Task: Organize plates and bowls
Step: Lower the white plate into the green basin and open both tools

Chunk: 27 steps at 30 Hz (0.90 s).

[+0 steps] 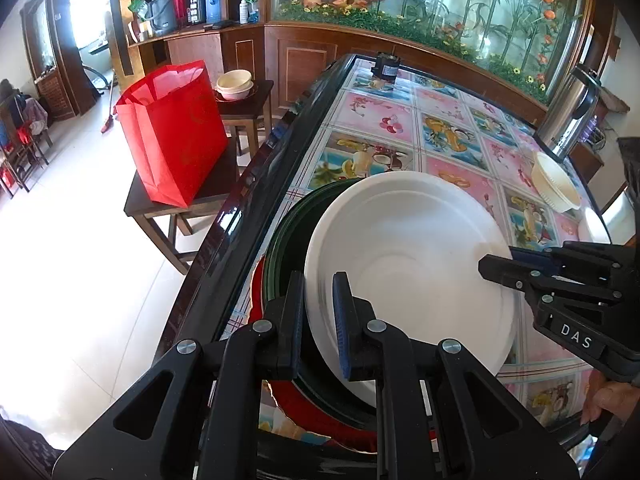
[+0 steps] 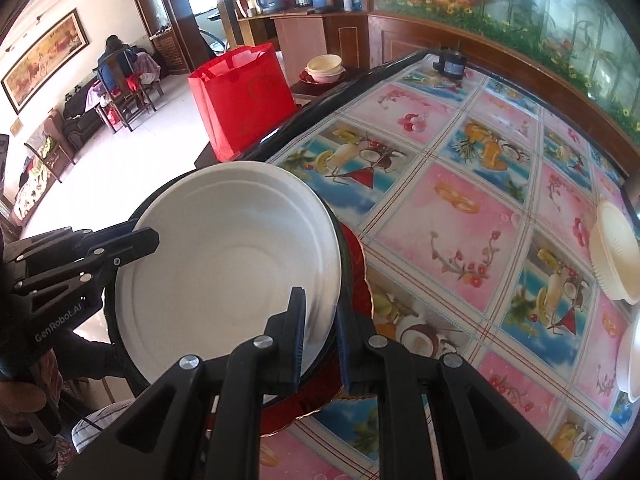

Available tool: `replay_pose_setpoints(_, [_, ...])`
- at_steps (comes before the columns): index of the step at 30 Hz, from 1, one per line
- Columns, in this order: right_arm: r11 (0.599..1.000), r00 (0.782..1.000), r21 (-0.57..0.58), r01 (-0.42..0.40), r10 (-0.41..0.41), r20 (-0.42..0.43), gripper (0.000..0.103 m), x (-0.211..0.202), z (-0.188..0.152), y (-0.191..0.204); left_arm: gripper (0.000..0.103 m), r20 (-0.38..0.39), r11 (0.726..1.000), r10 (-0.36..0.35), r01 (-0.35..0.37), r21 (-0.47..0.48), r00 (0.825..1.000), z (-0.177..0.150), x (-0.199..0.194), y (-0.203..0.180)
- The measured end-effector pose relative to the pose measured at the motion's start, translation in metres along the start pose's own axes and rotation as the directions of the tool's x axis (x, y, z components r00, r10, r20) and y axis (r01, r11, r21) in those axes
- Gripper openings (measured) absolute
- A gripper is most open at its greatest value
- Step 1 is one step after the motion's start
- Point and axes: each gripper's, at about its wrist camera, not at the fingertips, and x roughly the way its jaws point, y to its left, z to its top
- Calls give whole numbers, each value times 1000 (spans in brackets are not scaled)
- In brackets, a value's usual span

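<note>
Above the fruit-print table (image 2: 460,216), both grippers' fingers (image 1: 340,320) clamp the white plate (image 1: 408,264).

The white plate (image 1: 408,264) hid most of the dark green plate (image 1: 292,232) and red plate (image 1: 320,416) beneath it. The right edge cut off a pale dish (image 2: 630,364).

A round white plate (image 1: 412,276) with a shallow well and broad rim tops a stack at the desk's near edge, tilted over a dark green plate (image 1: 292,224), which lies on a red, gilt-edged plate (image 2: 358,276). At about 2 o'clock from the stack, a cream ribbed bowl (image 1: 554,182) sits well apart.
</note>
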Motion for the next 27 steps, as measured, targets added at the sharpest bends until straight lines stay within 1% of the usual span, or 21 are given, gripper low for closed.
replay_pose_setpoints(4, [1000,1000,-12,24,-24,4,15,0,2,4,14,9,1000,5,-5,-7,1000,1,2,0])
replay_pose_setpoints(6, [1000,1000,-5,17,-17,10,15,0,3,2,16,20,1000,-4,5,-23,1000,1,2,2])
replay_pose_setpoints(8, [1000,1000,5,5,-5,14,18,1,3,2,20,26,999,-18,19,-38,1000,1,1,4])
replay_pose_setpoints(10, [1000,1000,7,-8,8,16,25,1,3,3,26,28,999,-25,26,-41,999,2,2,3])
replay_pose_setpoints(11, [1000,1000,3,-9,9,16,27,1,3,4,27,27,999,-26,27,-40,999,2,2,2])
replay_pose_setpoints(13, [1000,1000,-3,-14,14,14,37,1,3,7,29,28,999,-23,25,-38,999,2,1,-1])
replay_pose_setpoints(14, [1000,1000,-7,-15,15,12,39,1,3,9,31,27,999,-26,27,-39,999,2,2,1])
replay_pose_setpoints(16, [1000,1000,-9,-17,17,14,42,2,3,11,41,26,999,-30,31,-39,999,2,1,-1])
replay_pose_setpoints(17, [1000,1000,-7,-23,23,16,43,1,3,11,41,29,998,-37,38,-41,999,2,0,-1])
replay_pose_setpoints(19, [1000,999,-1,-26,26,18,52,1,4,10,41,36,998,-43,44,-45,998,2,-3,-2])
replay_pose_setpoints(20, [1000,999,3,-26,26,22,53,0,4,10,41,42,998,-44,46,-47,998,3,-4,-2])
replay_pose_setpoints(21, [1000,999,8,-30,30,24,54,0,4,9,44,47,998,-45,47,-47,998,4,-6,-3])
replay_pose_setpoints(22, [999,999,13,-35,35,26,55,-1,4,7,49,55,998,-40,42,-46,998,5,-8,-4])
replay_pose_setpoints(24, [999,998,25,-47,46,34,56,-4,4,5,56,72,998,-33,37,-45,997,5,-12,-6])
replay_pose_setpoints(27, [998,998,36,-51,49,48,60,-9,4,3,56,94,998,-44,49,-47,995,7,-19,-9])
